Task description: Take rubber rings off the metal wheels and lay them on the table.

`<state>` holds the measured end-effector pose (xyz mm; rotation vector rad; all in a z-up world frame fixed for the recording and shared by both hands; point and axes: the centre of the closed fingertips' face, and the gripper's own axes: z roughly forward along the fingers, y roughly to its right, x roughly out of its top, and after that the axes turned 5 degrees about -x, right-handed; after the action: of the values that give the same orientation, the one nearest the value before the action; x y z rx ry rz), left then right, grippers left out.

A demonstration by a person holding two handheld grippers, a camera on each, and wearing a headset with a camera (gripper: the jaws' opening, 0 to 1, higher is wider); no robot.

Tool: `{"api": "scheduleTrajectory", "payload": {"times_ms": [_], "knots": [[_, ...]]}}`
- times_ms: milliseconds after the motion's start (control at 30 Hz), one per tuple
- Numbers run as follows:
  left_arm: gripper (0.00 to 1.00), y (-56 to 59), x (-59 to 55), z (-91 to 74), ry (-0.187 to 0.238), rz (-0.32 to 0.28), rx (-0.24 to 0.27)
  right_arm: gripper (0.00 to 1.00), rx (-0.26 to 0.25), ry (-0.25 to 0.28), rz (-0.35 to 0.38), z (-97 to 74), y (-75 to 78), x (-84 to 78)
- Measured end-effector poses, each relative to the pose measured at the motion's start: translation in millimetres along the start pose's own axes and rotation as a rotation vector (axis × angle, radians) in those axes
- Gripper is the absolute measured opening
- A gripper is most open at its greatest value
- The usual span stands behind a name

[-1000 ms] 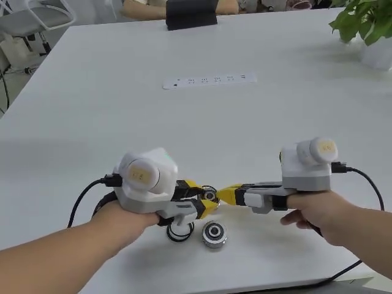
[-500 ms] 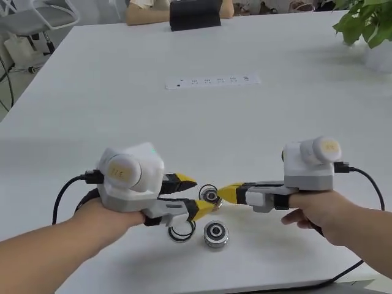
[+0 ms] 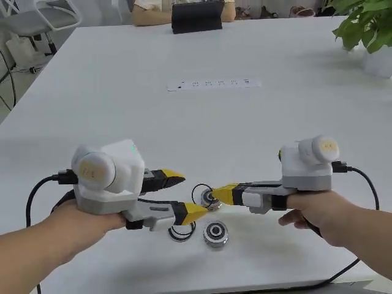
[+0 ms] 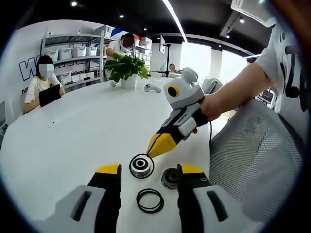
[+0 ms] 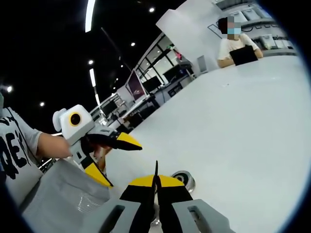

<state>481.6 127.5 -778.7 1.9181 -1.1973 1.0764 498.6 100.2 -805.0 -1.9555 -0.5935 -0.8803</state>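
Wheels, silver with dark hubs, are lying axle-up near the table's [image 3: 245,122] near edge: a bare wheel [image 3: 215,234] beside a loose black ring [image 3: 181,231], a second wheel [image 3: 211,197] just beyond. Your right gripper [image 3: 219,194], pointing left, is pinching a thin ring [image 5: 156,167] edge-up between closed jaws. Your left gripper [image 3: 184,195], pointing right, is gaping wide, holding nothing.

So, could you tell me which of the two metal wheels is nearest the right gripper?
The wheel at the tip of the right gripper; the other wheel lies nearer the person, beside the loose rubber ring.
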Motion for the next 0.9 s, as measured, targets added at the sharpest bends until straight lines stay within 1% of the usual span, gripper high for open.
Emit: {"api": "scheduleTrajectory", "payload": {"times_ms": [167, 233, 333, 433, 500, 667, 767, 900], "knots": [[0.45, -0.7, -0.7, -15.7, 0.011, 0.005, 0.014, 0.0, 0.014, -0.003, -0.005, 0.1, -7.5, 0.6], [0.48, 1.3, 0.3, -22.5, 0.015, 0.003, 0.023, 0.0, 0.02, -0.009, -0.009, 0.9, -10.9, -0.1], [0.53, -1.1, -1.6, -30.8, 0.019, -0.005, 0.038, 0.0, 0.03, -0.017, -0.014, 2.4, -15.3, -1.0], [0.53, 0.2, -1.5, -39.7, 0.028, -0.008, 0.047, 0.0, 0.045, -0.029, -0.019, 4.2, -21.8, -3.1], [0.54, -0.9, -2.3, -44.3, 0.033, -0.01, 0.053, 0.0, 0.052, -0.041, -0.025, 5.6, -25.0, -5.6], [0.58, 1.2, 1.3, -53.0, 0.051, -0.028, 0.064, 0.0, 0.063, -0.072, -0.041, 8.6, -29.7, -12.2], [0.59, 4.0, 3.8, -57.5, 0.06, -0.028, 0.069, 0.0, 0.073, -0.088, -0.044, 10.0, -33.3, -15.5], [0.62, 5.4, 3.4, -61.8, 0.065, -0.037, 0.074, 0.0, 0.077, -0.106, -0.051, 12.9, -36.1, -18.6]]}}
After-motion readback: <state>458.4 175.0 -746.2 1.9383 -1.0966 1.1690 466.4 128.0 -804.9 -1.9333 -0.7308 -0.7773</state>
